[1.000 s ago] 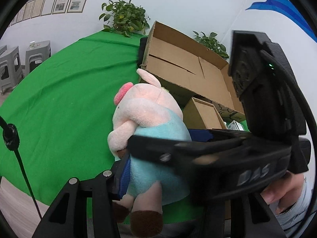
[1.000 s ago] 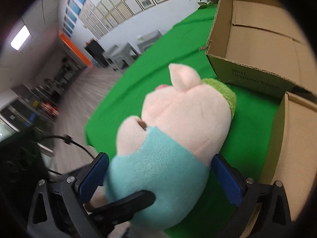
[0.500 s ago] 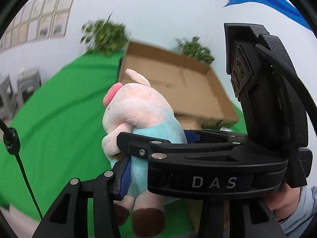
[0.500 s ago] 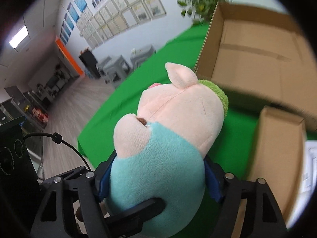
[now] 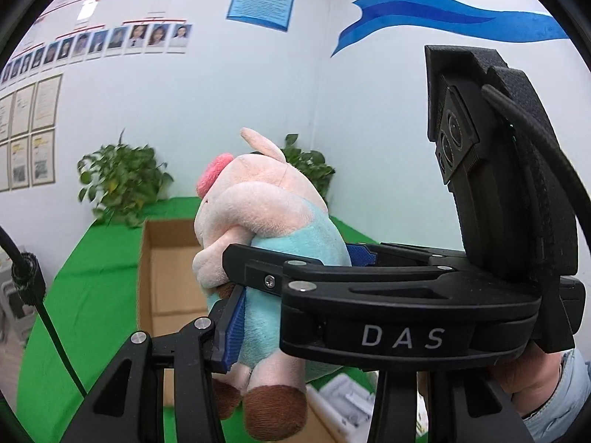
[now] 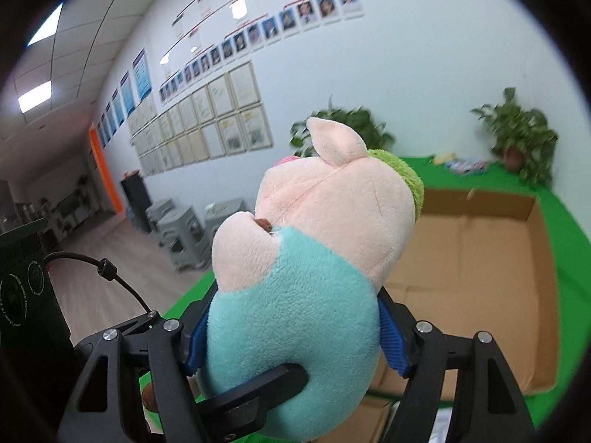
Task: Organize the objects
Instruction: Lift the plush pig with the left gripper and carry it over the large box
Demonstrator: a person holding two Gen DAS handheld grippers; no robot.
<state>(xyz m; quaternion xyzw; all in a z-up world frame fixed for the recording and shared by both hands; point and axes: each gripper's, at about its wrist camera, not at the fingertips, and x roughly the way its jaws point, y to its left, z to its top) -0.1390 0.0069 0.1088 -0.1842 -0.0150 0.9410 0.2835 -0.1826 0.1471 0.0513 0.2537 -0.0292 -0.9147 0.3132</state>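
A plush pig (image 5: 273, 254) with a pink head and a light blue body is held up in the air by both grippers. My left gripper (image 5: 291, 295) is shut on its body; the right gripper's black frame crosses in front of it. In the right wrist view my right gripper (image 6: 291, 336) is shut on the same pig (image 6: 314, 258) around its blue belly. A large open cardboard box (image 6: 476, 277) lies on the green table behind and below the pig; it also shows in the left wrist view (image 5: 166, 277).
The green table (image 5: 85, 295) carries two potted plants (image 6: 521, 140) at its far edge by the white wall. A smaller box and white papers (image 5: 347, 398) lie below the pig. Grey stools (image 6: 184, 229) stand on the floor at the left.
Both grippers have lifted the pig upward and tilted up, so the wall now fills the view. The right gripper has closed on the pig's body over the last second.
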